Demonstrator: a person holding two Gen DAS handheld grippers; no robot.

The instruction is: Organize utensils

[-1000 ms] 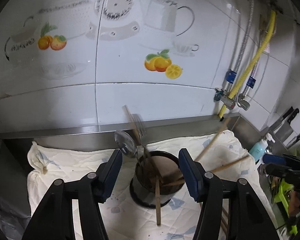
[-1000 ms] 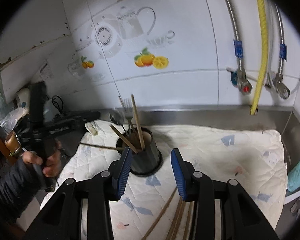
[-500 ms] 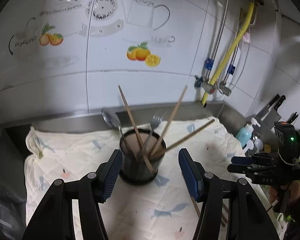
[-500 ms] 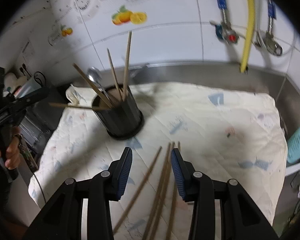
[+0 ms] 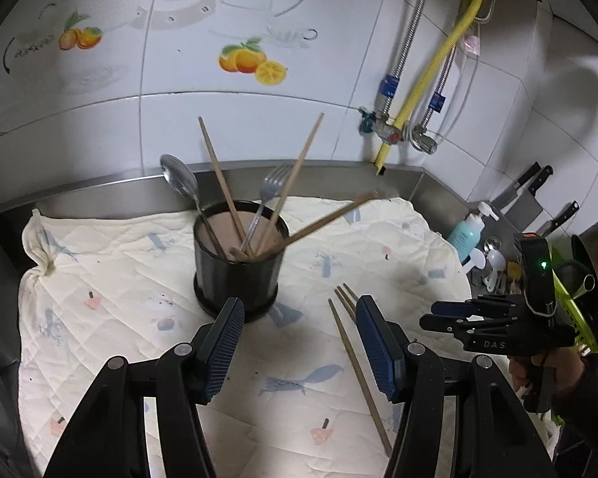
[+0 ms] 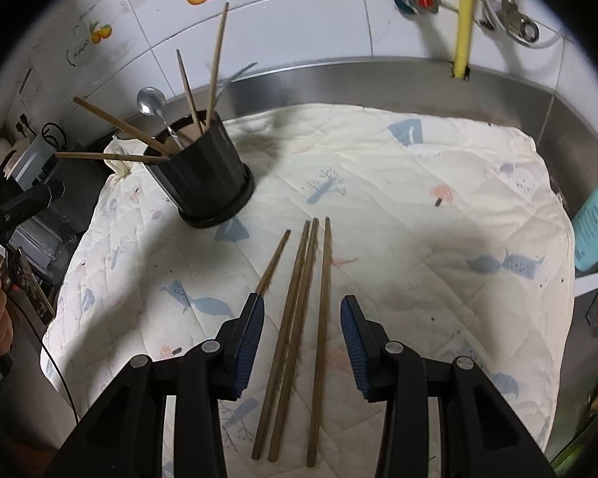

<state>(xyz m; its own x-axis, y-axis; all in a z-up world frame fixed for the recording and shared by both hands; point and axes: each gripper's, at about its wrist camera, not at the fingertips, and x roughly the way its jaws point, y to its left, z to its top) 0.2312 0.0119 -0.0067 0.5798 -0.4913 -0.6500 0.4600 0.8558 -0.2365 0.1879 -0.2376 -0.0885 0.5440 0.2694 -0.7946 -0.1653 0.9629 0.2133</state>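
Here is the right gripper (image 6: 302,330) hanging low over the quilted cloth (image 6: 398,183), jaws spread and gripping nothing. Four loose chopsticks (image 6: 299,298) lie side by side on the cloth: three run between the blue pads, while the leftmost one slips under the left pad (image 6: 251,334). Whether the pads touch the cloth, I cannot tell.

Over to the left gripper (image 5: 299,344): jaws spread wide too, empty, held above the cloth just in front of the black utensil holder (image 5: 237,275). The holder stands upright near the middle of the cloth, well apart from the loose chopsticks' far ends. Inside it lean a spoon (image 5: 179,181), a fork (image 5: 273,183) and several chopsticks (image 5: 219,175) fanning outward, one tipped low to the right.

The cloth covers a steel bench (image 6: 418,79) against a white tiled wall (image 5: 179,79) with orange decals. A turquoise bottle (image 5: 468,231) and knives (image 5: 534,187) sit at the right edge. A person's hand (image 5: 546,370) holds the right gripper's handle in the left camera's view.
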